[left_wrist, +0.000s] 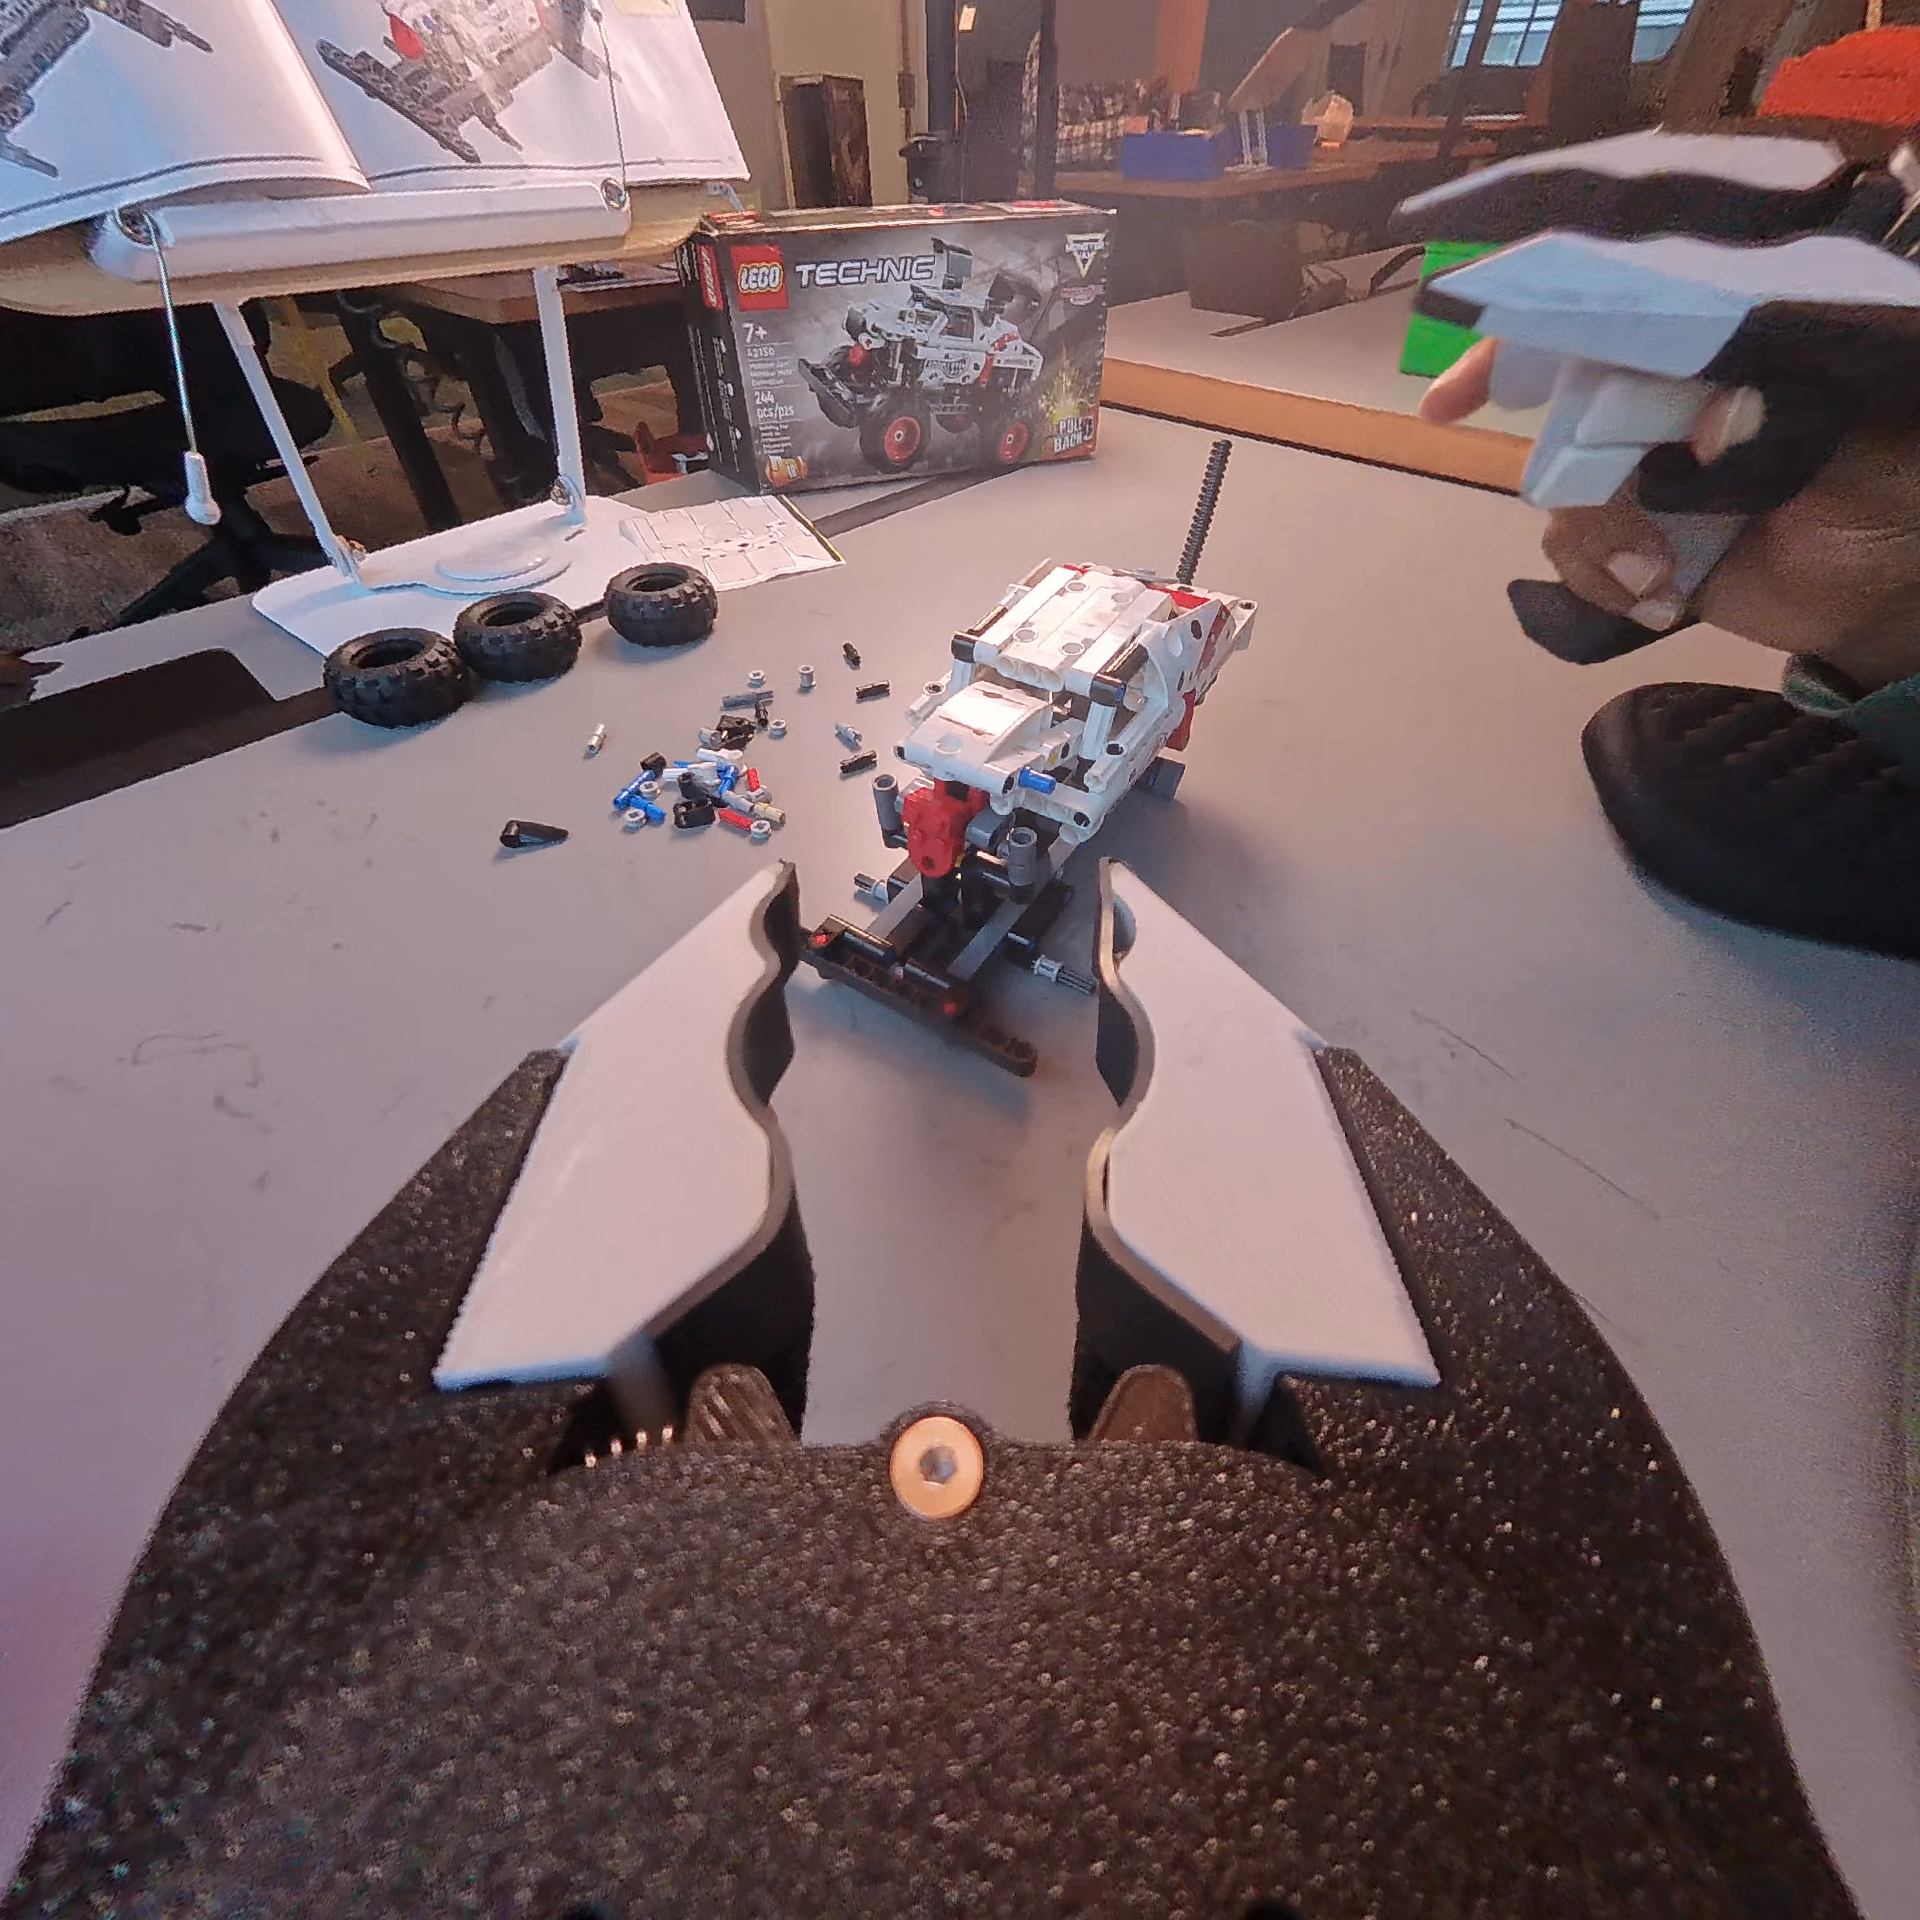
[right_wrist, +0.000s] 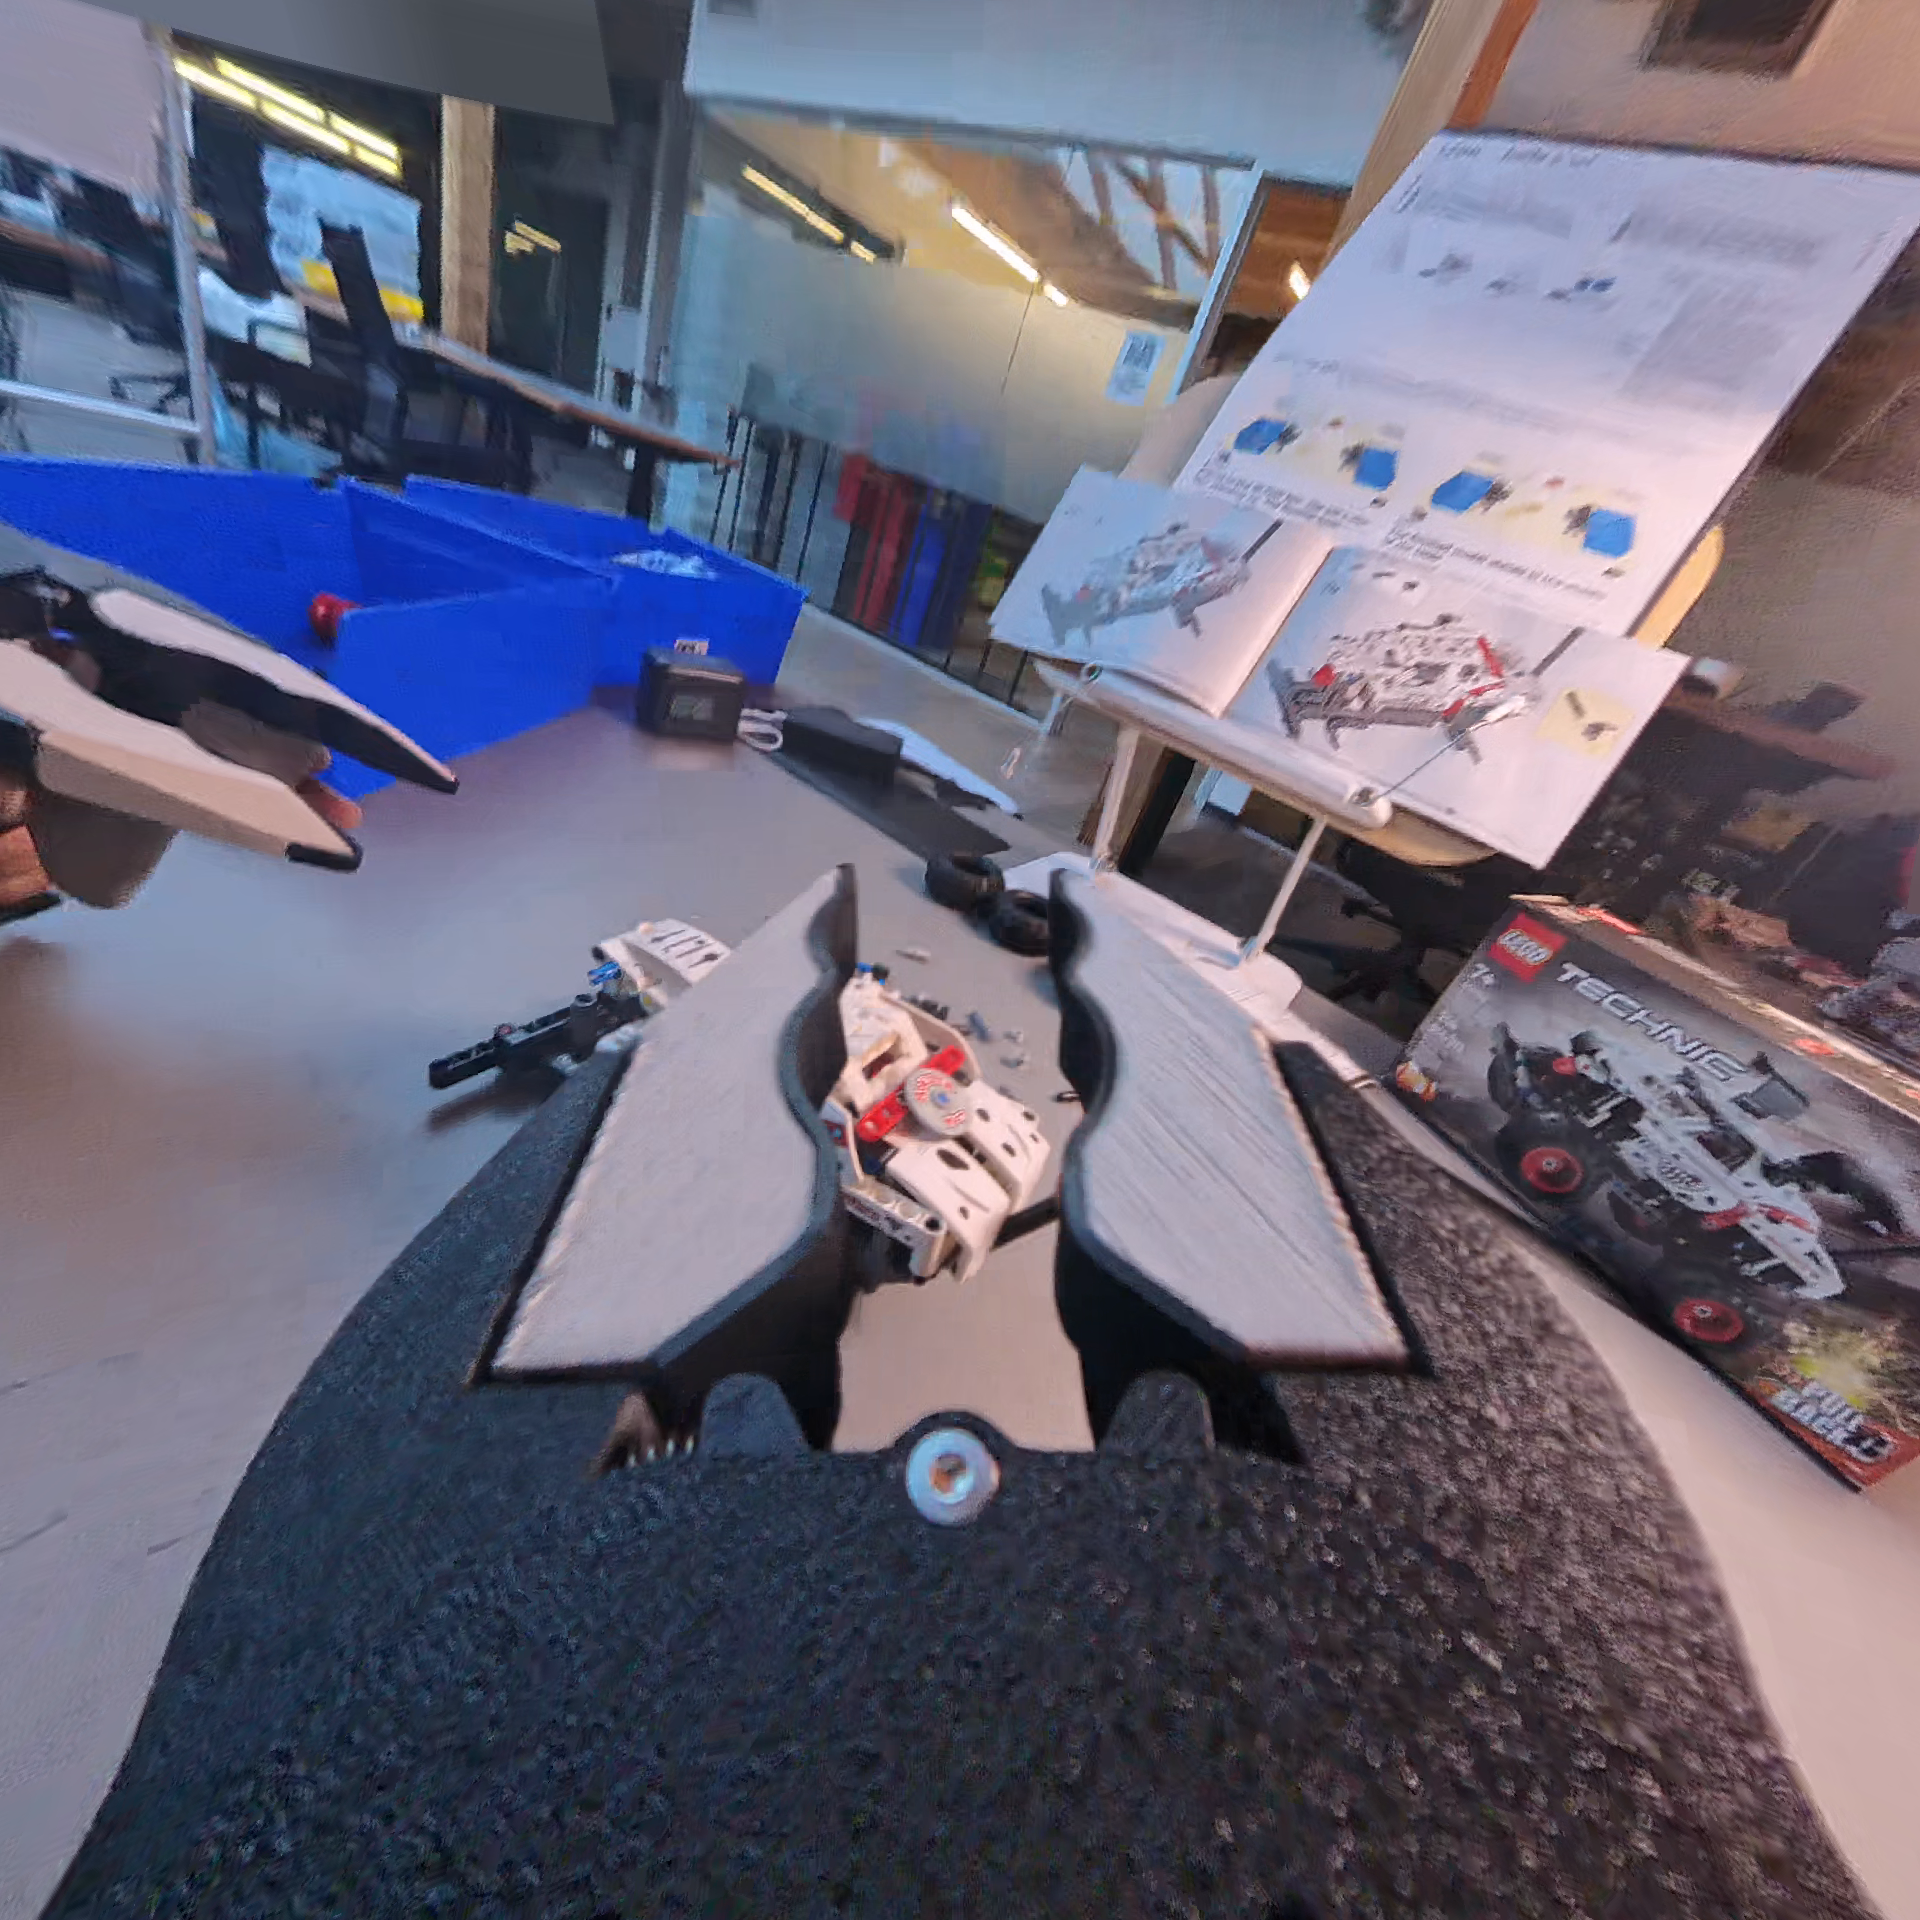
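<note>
A partly built white, red and black toy truck (left_wrist: 1060, 727) without wheels stands on the grey table (left_wrist: 312, 987). My left gripper (left_wrist: 948, 894) is open and empty. Its fingertips sit either side of the truck's black front bumper (left_wrist: 914, 987), and the left tip is very close to the bumper's end. My right gripper (right_wrist: 954, 894) is open and empty, held in the air behind the truck (right_wrist: 925, 1132), whose rear shows between its fingers. In the left wrist view the right gripper (left_wrist: 1418, 247) is raised at the upper right in a hand. The left gripper (right_wrist: 390, 821) shows at the left of the right wrist view.
Small loose parts (left_wrist: 707, 779) and three black tyres (left_wrist: 516, 634) lie left of the truck. The kit's box (left_wrist: 894, 343) and an open instruction booklet on a white stand (left_wrist: 312, 104) are behind. A blue bin (right_wrist: 468, 582) and a black device (right_wrist: 691, 691) stand farther off.
</note>
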